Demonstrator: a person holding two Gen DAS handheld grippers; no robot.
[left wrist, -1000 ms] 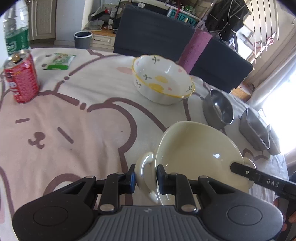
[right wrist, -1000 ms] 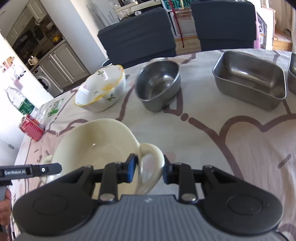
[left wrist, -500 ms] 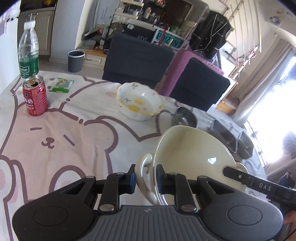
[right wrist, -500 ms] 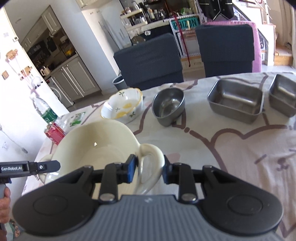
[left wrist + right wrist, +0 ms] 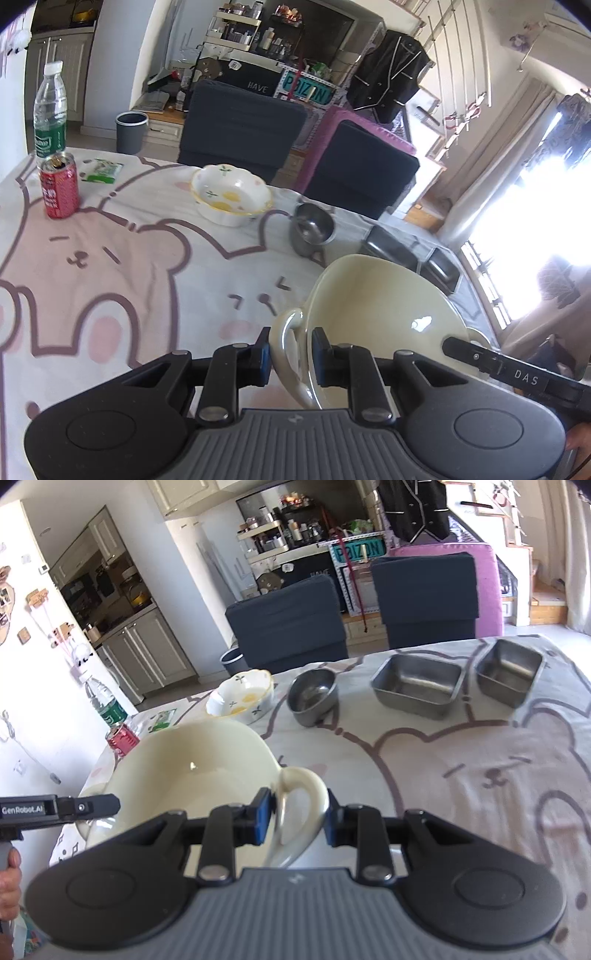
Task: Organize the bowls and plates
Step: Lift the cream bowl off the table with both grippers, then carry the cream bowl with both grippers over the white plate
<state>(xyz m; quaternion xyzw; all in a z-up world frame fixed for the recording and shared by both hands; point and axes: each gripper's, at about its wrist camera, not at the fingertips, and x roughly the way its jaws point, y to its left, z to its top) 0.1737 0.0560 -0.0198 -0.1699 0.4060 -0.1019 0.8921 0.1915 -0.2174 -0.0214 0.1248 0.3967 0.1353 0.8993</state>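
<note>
The cream two-handled bowl (image 5: 380, 314) is hanging in the air above the near part of the table (image 5: 155, 258), carried between both tools and clear of the bear-print cloth. The left gripper (image 5: 290, 356) is clamping one loop handle (image 5: 286, 347) between its blue pads, and the right gripper (image 5: 297, 818) is clamping the opposite loop handle (image 5: 301, 805) in the same way; neither set of jaws is standing free.

Handling assessment: the bowl is appearing to be glazed ceramic, so it is probably rigid, fairly heavy for its size, smooth under the pads and liable to chip or break if dropped. The two handles are the correct holding points. The thin glossy rim is offering a poorer hold. Because each grip is pinching a rounded loop, the bowl is likely to pivot about the line between the handles if one hand is rising ahead of the other; both hands should be kept level with each other.

Farther across the table, the scalloped floral bowl (image 5: 242, 703) is sitting upright, with the round steel bowl (image 5: 314, 696) just beside it. Beyond these, toward the window side, a rectangular steel tray (image 5: 417, 688) and a smaller steel tray (image 5: 511, 672) are standing near each other.

At the opposite table end, a red can (image 5: 59, 186), a water bottle (image 5: 50, 110) and a green packet (image 5: 103, 171) are grouped together, well apart from the dishes. Two dark chairs (image 5: 424, 598) are standing behind the table.
</note>
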